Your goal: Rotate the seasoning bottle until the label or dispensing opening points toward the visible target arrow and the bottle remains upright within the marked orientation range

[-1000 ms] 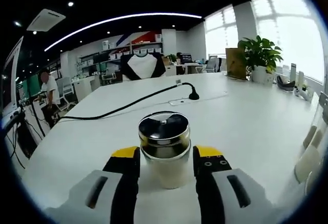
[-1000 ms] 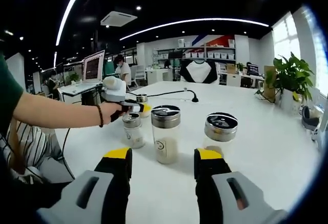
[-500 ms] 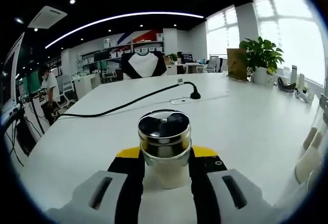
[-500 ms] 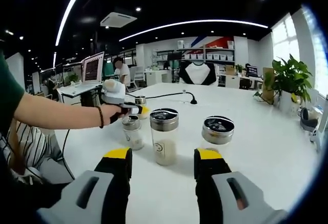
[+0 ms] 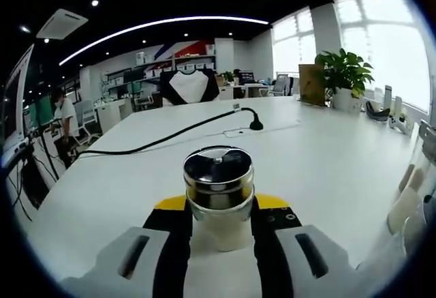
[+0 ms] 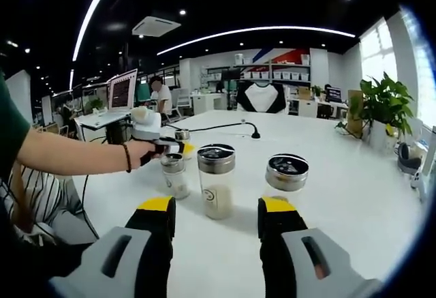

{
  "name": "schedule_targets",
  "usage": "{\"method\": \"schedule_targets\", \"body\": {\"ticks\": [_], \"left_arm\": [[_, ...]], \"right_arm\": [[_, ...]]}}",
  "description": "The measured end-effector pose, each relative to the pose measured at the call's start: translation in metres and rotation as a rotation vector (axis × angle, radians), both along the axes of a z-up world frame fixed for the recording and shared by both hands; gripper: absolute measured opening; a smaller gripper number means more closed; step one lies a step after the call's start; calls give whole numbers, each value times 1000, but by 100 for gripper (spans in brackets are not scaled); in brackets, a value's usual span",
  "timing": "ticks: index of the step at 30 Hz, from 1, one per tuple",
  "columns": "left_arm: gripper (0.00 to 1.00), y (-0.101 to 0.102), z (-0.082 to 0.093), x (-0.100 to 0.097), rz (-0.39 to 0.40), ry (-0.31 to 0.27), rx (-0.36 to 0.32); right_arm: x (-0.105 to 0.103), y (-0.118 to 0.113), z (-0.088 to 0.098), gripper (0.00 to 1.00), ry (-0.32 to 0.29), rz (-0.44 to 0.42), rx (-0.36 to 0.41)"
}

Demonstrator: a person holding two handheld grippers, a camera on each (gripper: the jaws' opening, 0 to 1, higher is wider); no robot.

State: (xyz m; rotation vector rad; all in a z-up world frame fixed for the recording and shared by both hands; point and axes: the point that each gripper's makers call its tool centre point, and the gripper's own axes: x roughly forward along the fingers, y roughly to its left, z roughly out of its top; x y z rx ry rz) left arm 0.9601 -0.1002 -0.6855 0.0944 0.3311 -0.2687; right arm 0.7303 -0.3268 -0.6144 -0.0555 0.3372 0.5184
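In the left gripper view a seasoning bottle (image 5: pixel 219 192) with a shiny metal lid and pale contents stands upright on the white table (image 5: pixel 327 161). My left gripper (image 5: pixel 219 206) is shut on its body, one yellow-tipped jaw on each side. The right gripper view shows that same left gripper (image 6: pixel 178 146), held by a hand, around a small bottle (image 6: pixel 182 135) further back. My right gripper (image 6: pixel 216 206) is open and holds nothing. Ahead of it stand three bottles: a small one (image 6: pixel 176 175), a tall one (image 6: pixel 216 182) with a round label mark, and a wide-lidded one (image 6: pixel 286 174).
A black cable (image 5: pixel 170 138) runs across the table to a small black base (image 5: pixel 256 126). A potted plant (image 5: pixel 344 73) stands at the far right edge. Blurred pale bottles (image 5: pixel 409 206) sit at the right edge of the left gripper view. A laptop (image 6: pixel 122 90) and seated people are on the left.
The left jaws closed from apart onto the bottle about half a second ago and have stayed shut on it. The right gripper stays open, and its view has shifted slightly.
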Motion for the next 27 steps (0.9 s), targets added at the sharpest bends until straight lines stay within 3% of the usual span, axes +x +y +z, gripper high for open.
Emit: {"method": "schedule_targets", "body": {"ticks": [27], "left_arm": [[35, -4, 2, -38, -37, -27, 45]], "right_arm": [[-3, 0, -2, 49, 16, 1, 2]]}}
